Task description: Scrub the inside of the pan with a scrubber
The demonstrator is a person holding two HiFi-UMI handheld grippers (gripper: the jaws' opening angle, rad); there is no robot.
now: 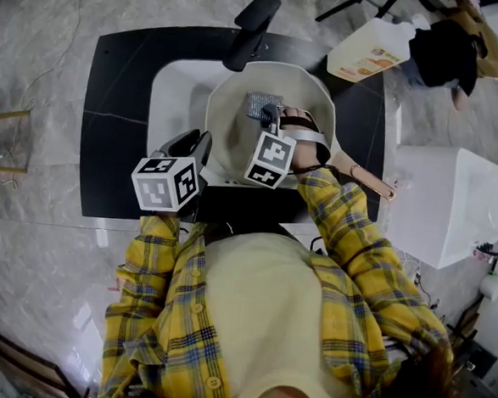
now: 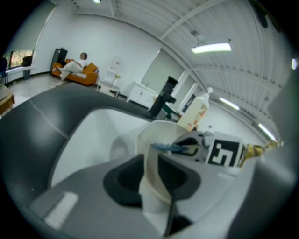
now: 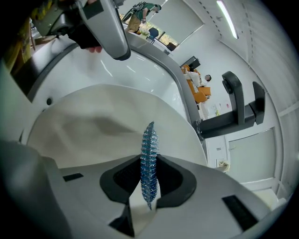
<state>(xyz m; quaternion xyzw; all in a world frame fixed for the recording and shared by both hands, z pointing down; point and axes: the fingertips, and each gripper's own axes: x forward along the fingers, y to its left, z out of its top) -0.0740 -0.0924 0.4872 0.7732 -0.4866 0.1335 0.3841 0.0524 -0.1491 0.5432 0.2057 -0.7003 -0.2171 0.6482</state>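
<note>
Right hand-held gripper [image 3: 148, 186]: clamped on the scrubber [image 3: 149, 149], held edge-on, long axis pointing into the pan [image 3: 93, 121].
Left hand-held gripper [image 2: 152, 179]: closed on the pan's near rim.
Scrubber: over the pan's far inner wall.

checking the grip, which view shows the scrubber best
The right gripper view: the scrubber stands edge-on, pinched in the right claw. The head view shows its flat face inside the pan; the left gripper view only a blue sliver.
</note>
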